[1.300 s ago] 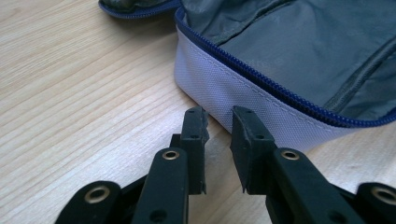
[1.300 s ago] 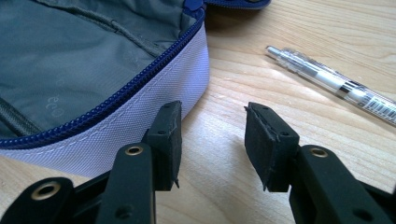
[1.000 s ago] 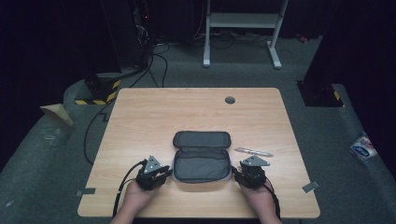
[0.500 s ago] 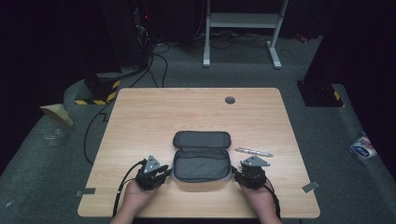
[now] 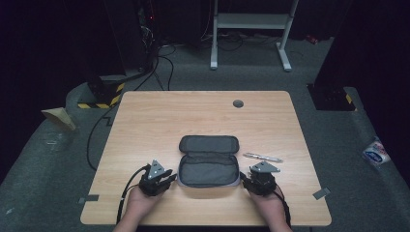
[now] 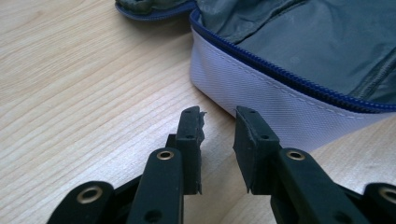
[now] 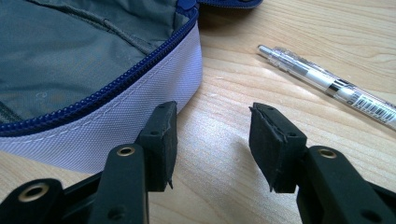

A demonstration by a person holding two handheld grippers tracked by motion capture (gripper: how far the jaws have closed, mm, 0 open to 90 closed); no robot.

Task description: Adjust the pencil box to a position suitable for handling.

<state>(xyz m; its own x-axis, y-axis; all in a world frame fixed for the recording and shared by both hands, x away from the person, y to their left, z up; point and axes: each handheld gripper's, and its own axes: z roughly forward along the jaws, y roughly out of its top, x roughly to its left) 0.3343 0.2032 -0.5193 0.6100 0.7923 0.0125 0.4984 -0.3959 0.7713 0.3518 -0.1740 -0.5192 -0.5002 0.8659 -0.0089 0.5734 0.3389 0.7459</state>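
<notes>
An open pencil case [image 5: 209, 164] with grey lining, white sides and a blue zipper lies near the table's front edge. A clear pen [image 5: 262, 157] lies just right of it. My left gripper [image 5: 167, 180] rests on the table at the case's left side, open with a narrow gap and nothing between its jaws; the case wall [image 6: 280, 98] is just ahead. My right gripper [image 5: 245, 182] rests at the case's right side, open and empty. Its left pad [image 7: 161, 140] sits close to the case's white wall [image 7: 135, 116]. The pen [image 7: 327, 81] lies ahead to the right.
The wooden table [image 5: 203, 116] has a round grommet [image 5: 238, 103] near its far edge. Cables trail from both grippers off the front edge. Beyond the table stand a dark floor, cables and a white metal stand [image 5: 251, 29].
</notes>
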